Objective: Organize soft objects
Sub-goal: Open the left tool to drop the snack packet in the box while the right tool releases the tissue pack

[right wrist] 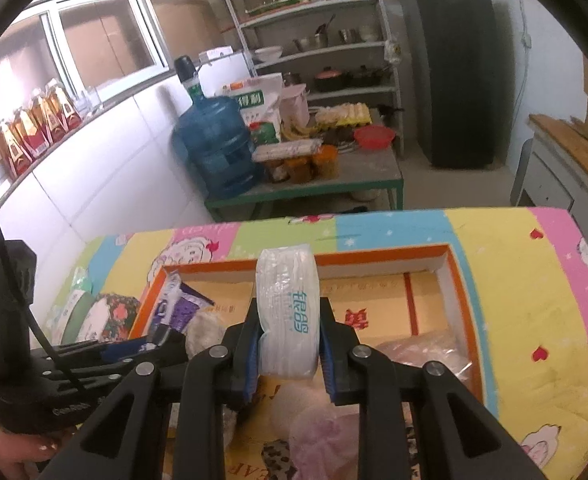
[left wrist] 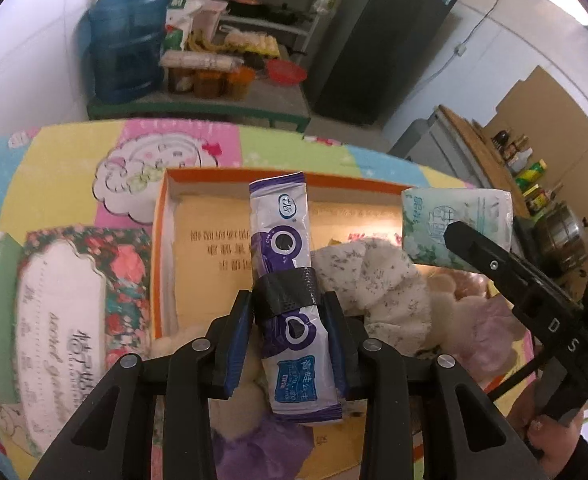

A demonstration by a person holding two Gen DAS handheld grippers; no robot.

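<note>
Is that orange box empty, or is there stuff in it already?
Partly filled. The orange box holds soft cloth bundles at its near end; its far floor is bare.

Both views are fisheye pictures with dark rounded corners and straight lines that bow near the edges. Soft daylight fills the room; in the right wrist view it comes from the window [right wrist: 106, 40] at upper left, and the white wall [right wrist: 106, 168] below it looks washed out. Shadows are faint and diffuse. In the left wrist view the floral packet [left wrist: 62, 312] at the left edge is smeared and blurred, while the centre stays fairly sharp. The black refrigerator [right wrist: 450, 68] reads dark with little detail.
</note>
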